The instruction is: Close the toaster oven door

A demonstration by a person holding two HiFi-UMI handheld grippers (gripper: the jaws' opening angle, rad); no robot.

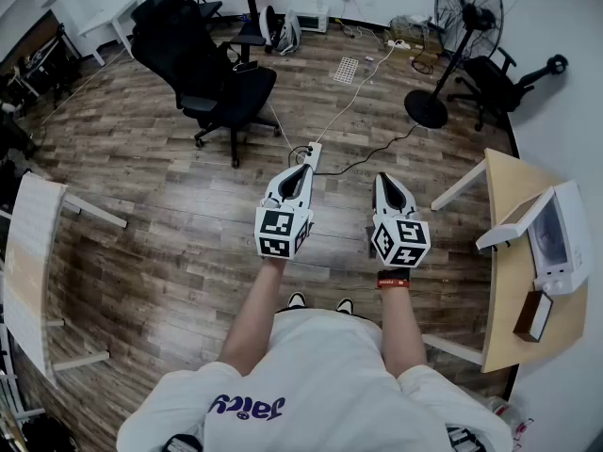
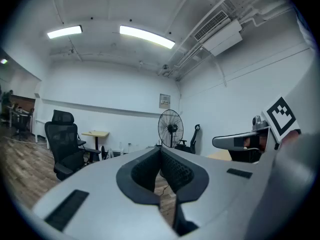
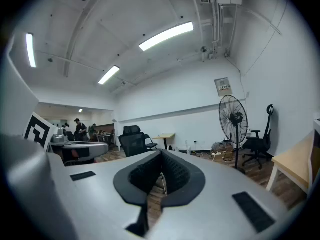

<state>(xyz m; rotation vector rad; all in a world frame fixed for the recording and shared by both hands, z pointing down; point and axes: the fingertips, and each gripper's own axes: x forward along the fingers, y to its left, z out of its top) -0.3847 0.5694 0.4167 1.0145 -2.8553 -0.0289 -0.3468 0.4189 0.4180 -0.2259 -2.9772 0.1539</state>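
Note:
The white toaster oven (image 1: 558, 241) stands on a light wooden table (image 1: 509, 290) at the far right of the head view, its door (image 1: 514, 222) swung out towards the table's edge. Both grippers are held out in the air over the wooden floor, well left of the oven. My left gripper (image 1: 300, 170) is shut with nothing in it, and its pads meet in the left gripper view (image 2: 161, 153). My right gripper (image 1: 388, 179) is shut and empty too, its jaws closed together in the right gripper view (image 3: 161, 156). Neither gripper view shows the oven.
A black office chair (image 1: 215, 69) stands ahead on the left, a standing fan (image 1: 459, 26) and a second chair (image 1: 492, 83) ahead on the right. A power strip with cables (image 1: 314, 154) lies on the floor just beyond the grippers. A white table (image 1: 28, 252) is at the left.

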